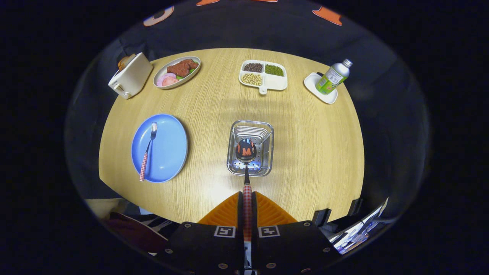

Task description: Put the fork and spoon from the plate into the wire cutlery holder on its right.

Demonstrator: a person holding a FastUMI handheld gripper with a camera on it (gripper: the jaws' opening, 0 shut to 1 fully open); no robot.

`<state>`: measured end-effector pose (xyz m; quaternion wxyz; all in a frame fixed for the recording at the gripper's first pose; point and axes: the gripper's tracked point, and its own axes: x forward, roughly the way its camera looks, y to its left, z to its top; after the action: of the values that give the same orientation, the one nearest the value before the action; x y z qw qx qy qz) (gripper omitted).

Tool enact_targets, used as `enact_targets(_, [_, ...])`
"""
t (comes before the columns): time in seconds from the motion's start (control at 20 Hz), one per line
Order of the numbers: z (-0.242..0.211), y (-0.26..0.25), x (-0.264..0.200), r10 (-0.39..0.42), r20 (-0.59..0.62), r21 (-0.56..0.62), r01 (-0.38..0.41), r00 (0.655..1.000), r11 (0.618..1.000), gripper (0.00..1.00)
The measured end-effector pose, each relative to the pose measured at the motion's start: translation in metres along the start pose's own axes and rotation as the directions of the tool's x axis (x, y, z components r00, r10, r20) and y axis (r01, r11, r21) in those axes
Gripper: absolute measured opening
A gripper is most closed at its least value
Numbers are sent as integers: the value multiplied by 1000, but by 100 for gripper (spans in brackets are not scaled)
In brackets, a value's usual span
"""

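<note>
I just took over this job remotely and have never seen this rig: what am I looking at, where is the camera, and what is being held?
There is no robot arm: a person carries a two-finger gripper by hand. The camera rides on it and looks forward along the fingers, which show at the bottom. They are shut on the spoon, gripping its checked handle; its bowl hangs over the wire cutlery holder just ahead. On the round wooden table, left of the holder, the blue plate holds the fork. Beyond them stand a toaster, a dish of food, a divided tray of beans and a bottle on a small white tray.
</note>
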<state>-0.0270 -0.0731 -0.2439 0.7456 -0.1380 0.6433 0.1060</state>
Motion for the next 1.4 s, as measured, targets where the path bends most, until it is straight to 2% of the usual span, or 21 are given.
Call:
enact_targets(0.15, [2,-4,7,-19,-40,-15,18,999,1000,7])
enact_targets(0.5, [11,-2,20,-8,-85,10,9,996,1000,9])
enact_targets(0.8, [22,0,22,2,-72,38,1,997,999,12])
enact_targets(1.05, [36,-1,12,12,-3,59,-12,1000,998,16])
enact_targets(1.15, [45,0,3,16,43,75,-19,999,997,21])
enact_targets(1.4, [69,14,-26,20,214,76,-37,977,996,48])
